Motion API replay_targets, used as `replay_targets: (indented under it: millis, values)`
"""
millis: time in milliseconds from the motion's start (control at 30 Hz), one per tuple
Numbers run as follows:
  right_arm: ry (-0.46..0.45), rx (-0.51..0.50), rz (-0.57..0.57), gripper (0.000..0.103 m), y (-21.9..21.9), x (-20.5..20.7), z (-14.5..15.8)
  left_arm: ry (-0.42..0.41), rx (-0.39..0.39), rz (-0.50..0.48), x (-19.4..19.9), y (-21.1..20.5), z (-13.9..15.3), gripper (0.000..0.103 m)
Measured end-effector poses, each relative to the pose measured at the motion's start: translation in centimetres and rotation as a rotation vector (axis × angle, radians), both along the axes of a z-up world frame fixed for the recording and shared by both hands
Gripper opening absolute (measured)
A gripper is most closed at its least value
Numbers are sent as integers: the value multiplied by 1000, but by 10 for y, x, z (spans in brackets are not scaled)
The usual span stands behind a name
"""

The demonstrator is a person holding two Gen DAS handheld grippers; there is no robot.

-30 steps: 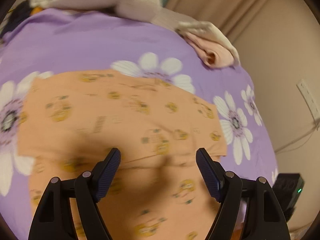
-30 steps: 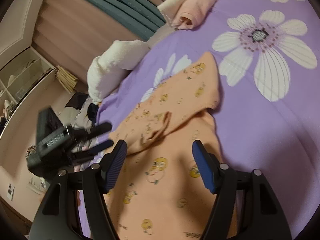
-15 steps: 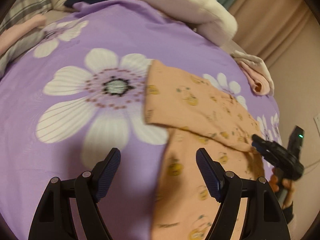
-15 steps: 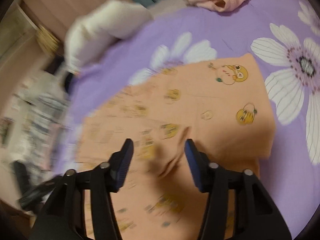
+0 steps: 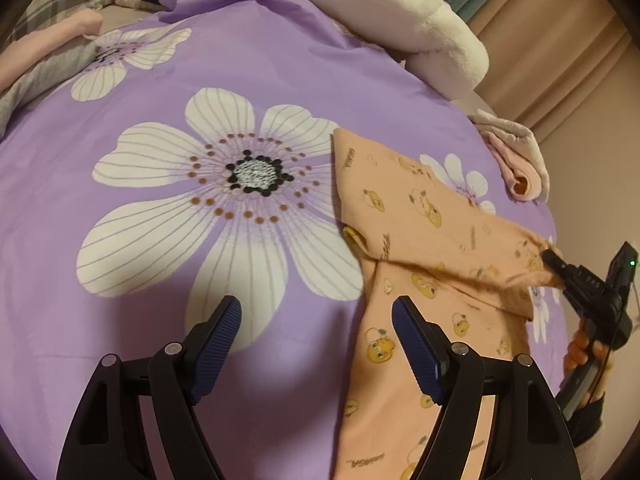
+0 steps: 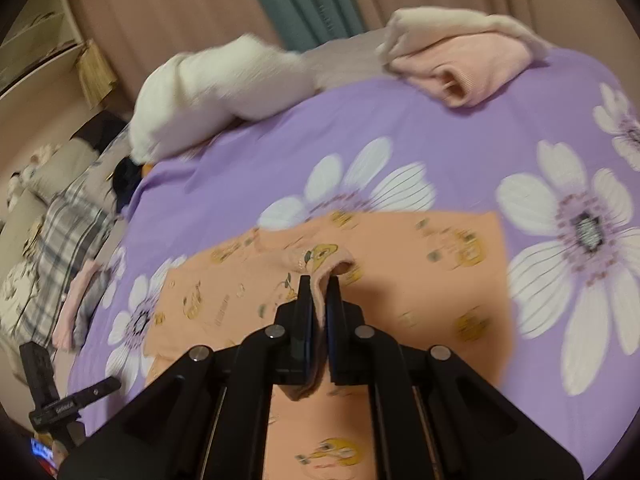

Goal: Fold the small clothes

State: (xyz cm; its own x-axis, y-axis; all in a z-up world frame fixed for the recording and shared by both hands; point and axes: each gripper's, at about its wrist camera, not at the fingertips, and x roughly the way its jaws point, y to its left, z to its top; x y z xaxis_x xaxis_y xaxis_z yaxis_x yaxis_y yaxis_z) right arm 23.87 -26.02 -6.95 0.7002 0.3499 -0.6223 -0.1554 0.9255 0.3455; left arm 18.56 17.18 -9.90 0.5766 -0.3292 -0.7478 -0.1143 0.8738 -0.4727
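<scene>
Clothes here means one small orange garment (image 5: 420, 280) with a yellow cartoon print, lying on the purple flowered bedcover (image 5: 160, 260) in the right half of the left wrist view and across the middle of the right wrist view.

Going from left to right in the left wrist view, we see first our left gripper (image 5: 316, 344) at the bottom, its jaws spread wide with nothing between them. Its left finger is over bare bedcover and its right finger over the edge of the garment. We judge it waits there to take that edge once the fold is made. Further right, one part of the garment is lifted and stretched toward the right edge of the frame. There our right gripper (image 5: 550, 258) pinches its end, with a hand (image 5: 586, 354) below it.

In the right wrist view the jaws are pressed together on a bunched piece of orange cloth. We judge this grip serves to carry that part over the body.

Small printed words stand on the garment, but we cannot read them surely. No brand is legible elsewhere.
</scene>
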Motion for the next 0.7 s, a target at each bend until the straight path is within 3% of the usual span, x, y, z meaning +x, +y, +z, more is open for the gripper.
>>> replay_targets:
  millis: [167,200,267,333,500,567,700]
  values:
    - [103,-9,-27,12,-14,16,-24,-18,9,-23,15,-15,8,77]
    - [156,10,-26,16,-18,20,-34,-21,7,-29,19,-19,10,77]
    - [187,2,-31,36,-21,21,-44,-31,1,-48,30,-29,16,77]
    - [148,-52,-61,39,-22,15,-42,-48,5,-74,42,-43,22,77]
    - [43,-34,-67,38,-36,6,-23,-83,34,-140,66,-75,27,77]
    - [31,-27,-4,23,-33,3,-22,-78,55,-162,74,-87,22,75]
    - [68,-45,105,15,-16,-4,-40,-56,115,-183,80,-96,4,61]
